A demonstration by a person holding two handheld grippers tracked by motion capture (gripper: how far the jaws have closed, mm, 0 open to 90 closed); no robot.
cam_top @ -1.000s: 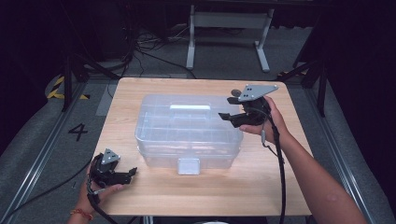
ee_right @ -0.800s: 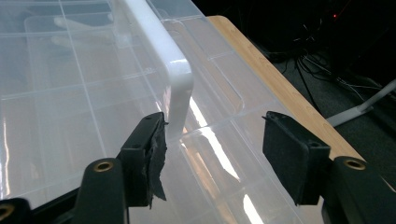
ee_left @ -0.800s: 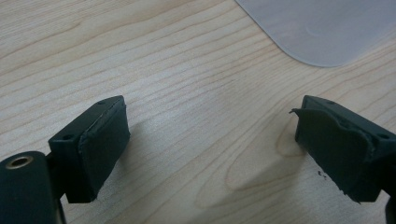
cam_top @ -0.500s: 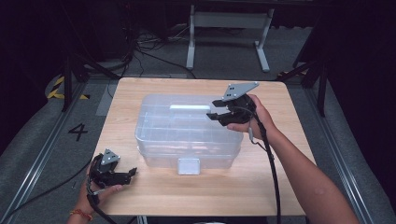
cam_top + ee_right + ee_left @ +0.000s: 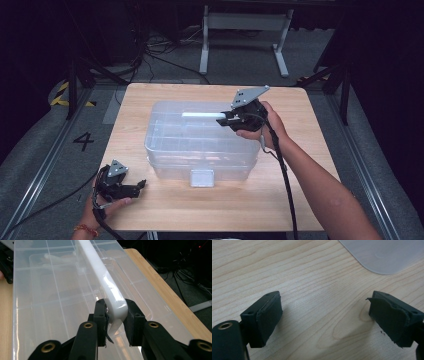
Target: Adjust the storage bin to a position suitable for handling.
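Gripping the white plastic handle (image 5: 110, 293) on the lid of a large clear plastic storage box (image 5: 200, 142), the right tool (image 5: 227, 119) sat at the centre right of the high view, held in a hand reaching in from the lower right of the frame. In the right gripper view, its two black jaws had just been closing, and their pads pressed on either side of the handle's rounded near end, which curved down between them. The handle ran away from the jaws toward the top of that frame, across the ribbed, see-through lid.

The box stood in the middle of the pale wooden surface (image 5: 300, 200), its long side running left to right in the high view, with a small frosted latch (image 5: 202, 177) on the wall facing the bottom of the frame.

The left tool (image 5: 141, 184) lay low at the lower left of the high view, held in the person's other hand just over the surface and well apart from the right tool. It was near the box's lower left corner but did not touch it. In the left gripper view its jaws stood wide apart with bare wood grain between them, grasping nothing; a rounded frosted corner of the box (image 5: 384, 255) showed at the upper right of that frame.
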